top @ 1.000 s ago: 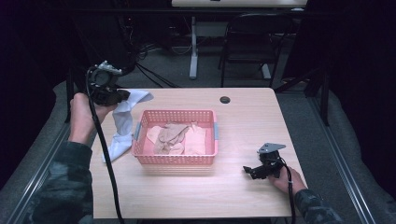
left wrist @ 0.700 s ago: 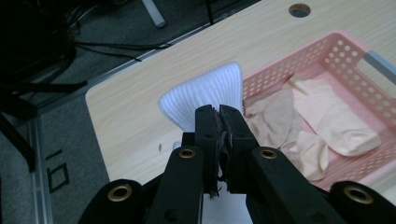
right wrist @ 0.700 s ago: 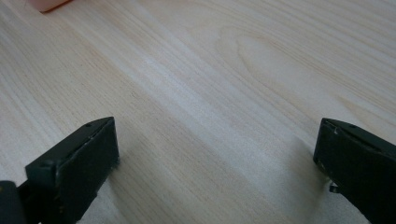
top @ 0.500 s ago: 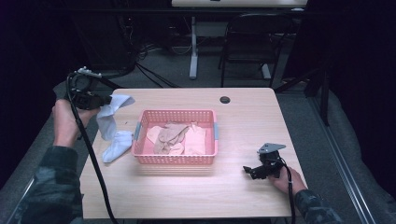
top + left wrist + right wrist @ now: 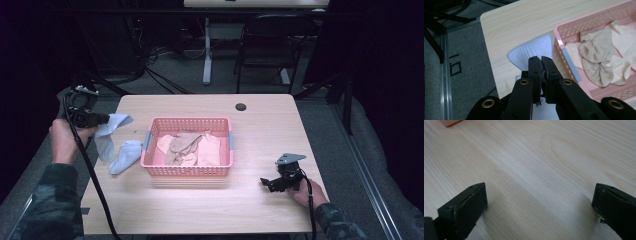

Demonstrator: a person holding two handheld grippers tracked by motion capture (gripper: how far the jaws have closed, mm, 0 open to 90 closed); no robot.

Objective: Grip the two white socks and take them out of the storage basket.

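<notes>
A white sock [image 5: 111, 131] is clamped at one end between the shut jaws of the left gripper [image 5: 101, 119], at about 9 o'clock of the table [image 5: 270, 125], just outside the left wall of the pink basket [image 5: 190, 172]. In the left gripper view the ribbed cuff [image 5: 532, 51] is seen fanning out beyond the closed jaws. A second pale sock [image 5: 125, 156] is seen lying flat beside it, near 8 o'clock, close to the basket.

The held sock is judged light, soft and limp: no shape is kept, and it is draped downward from the pinch. A bunched fold near one end is the likely hold; slip is unlikely, though stretching is possible if it is pulled. Its long axis runs from the jaws down toward 6 o'clock, the free end hanging toward the table edge.

The right gripper [image 5: 272, 182] is rested at about 4 o'clock, its jaws held wide apart over bare wood, nothing between them. Beige socks [image 5: 187, 147] are heaped in the basket.
</notes>
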